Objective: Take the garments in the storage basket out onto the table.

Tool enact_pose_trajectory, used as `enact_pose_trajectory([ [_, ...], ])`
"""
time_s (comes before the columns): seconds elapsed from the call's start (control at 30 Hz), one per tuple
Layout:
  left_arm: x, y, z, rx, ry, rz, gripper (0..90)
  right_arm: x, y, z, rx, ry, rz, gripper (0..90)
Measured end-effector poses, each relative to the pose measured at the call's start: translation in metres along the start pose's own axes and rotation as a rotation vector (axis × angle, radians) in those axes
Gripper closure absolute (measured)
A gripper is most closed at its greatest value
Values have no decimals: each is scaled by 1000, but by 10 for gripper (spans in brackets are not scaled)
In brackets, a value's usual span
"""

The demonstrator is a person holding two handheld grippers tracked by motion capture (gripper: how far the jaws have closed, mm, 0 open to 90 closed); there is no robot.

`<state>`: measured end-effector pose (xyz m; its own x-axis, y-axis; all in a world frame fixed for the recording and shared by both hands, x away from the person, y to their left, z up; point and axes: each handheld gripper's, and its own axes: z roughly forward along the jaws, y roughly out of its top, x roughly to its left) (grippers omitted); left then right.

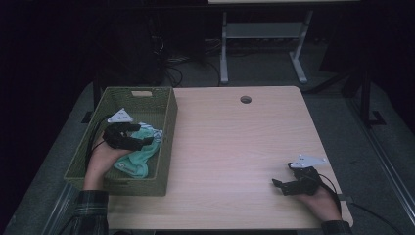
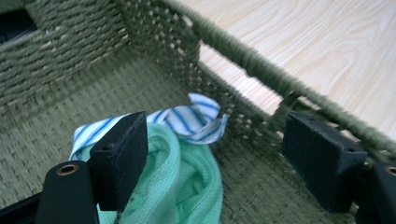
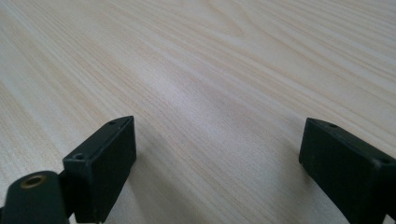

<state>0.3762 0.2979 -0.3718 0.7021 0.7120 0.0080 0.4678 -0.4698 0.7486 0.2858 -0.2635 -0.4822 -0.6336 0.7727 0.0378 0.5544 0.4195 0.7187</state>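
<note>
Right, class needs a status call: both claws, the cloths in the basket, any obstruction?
Left claw open over mint cloth, nothing gripped. Right claw open, idle on table. Striped cloth beside mint one. Basket wall close.

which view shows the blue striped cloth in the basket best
The left gripper view: the blue striped cloth lies close up, its stripes sharp, atop the mint green cloth beside the basket wall. In the high view it is a small pale patch by the left tongs. The right gripper view looks at table.
</note>
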Motion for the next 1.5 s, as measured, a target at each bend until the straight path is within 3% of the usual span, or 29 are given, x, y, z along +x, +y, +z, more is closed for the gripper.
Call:
enact_pose_trajectory([
  [0.77,15,-16,17,142,113,-62,273,0,0,0,0,0,0,107],
  [1.0,17,-21,24,217,125,-86,288,0,0,0,0,0,-1,107],
  [1.23,17,-24,29,267,108,-118,313,0,0,0,0,0,0,107],
  [1.33,18,-24,29,277,104,-119,347,0,0,0,0,0,0,107],
  [1.5,18,-24,27,290,92,-135,541,0,0,0,0,0,0,107],
])
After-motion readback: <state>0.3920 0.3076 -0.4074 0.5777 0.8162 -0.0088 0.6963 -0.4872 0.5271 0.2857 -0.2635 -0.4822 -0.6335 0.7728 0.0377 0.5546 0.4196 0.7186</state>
